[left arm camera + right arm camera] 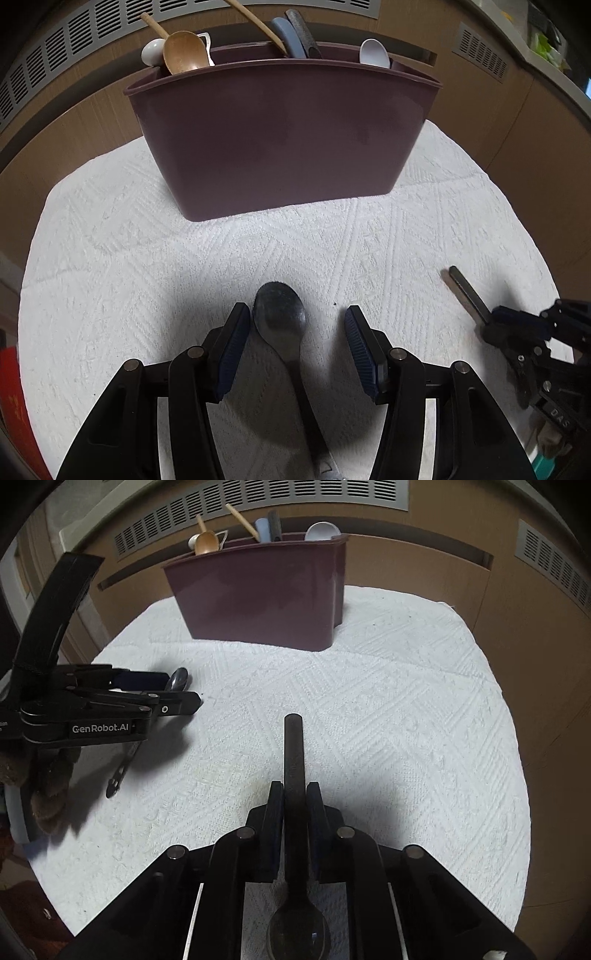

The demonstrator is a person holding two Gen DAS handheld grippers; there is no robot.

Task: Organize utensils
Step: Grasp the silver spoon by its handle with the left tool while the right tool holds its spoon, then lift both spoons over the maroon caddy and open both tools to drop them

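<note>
A dark metal spoon (280,314) lies on the white cloth, bowl forward, between the fingers of my open left gripper (297,314); its left pad touches the bowl's edge. It also shows in the right wrist view (178,679). My right gripper (294,794) is shut on the handle of a second dark spoon (293,753), handle pointing forward, bowl back under the gripper. In the left wrist view this handle (466,291) sticks out of the right gripper (495,321). A maroon utensil holder (280,147) stands behind, also in the right wrist view (262,594).
The holder contains a wooden spoon (184,51), white spoons (373,53), a wooden stick and blue and grey handles. A white textured cloth (110,236) covers the table. A brown wall with vent grilles (295,494) runs behind. A red object (13,402) sits at the left edge.
</note>
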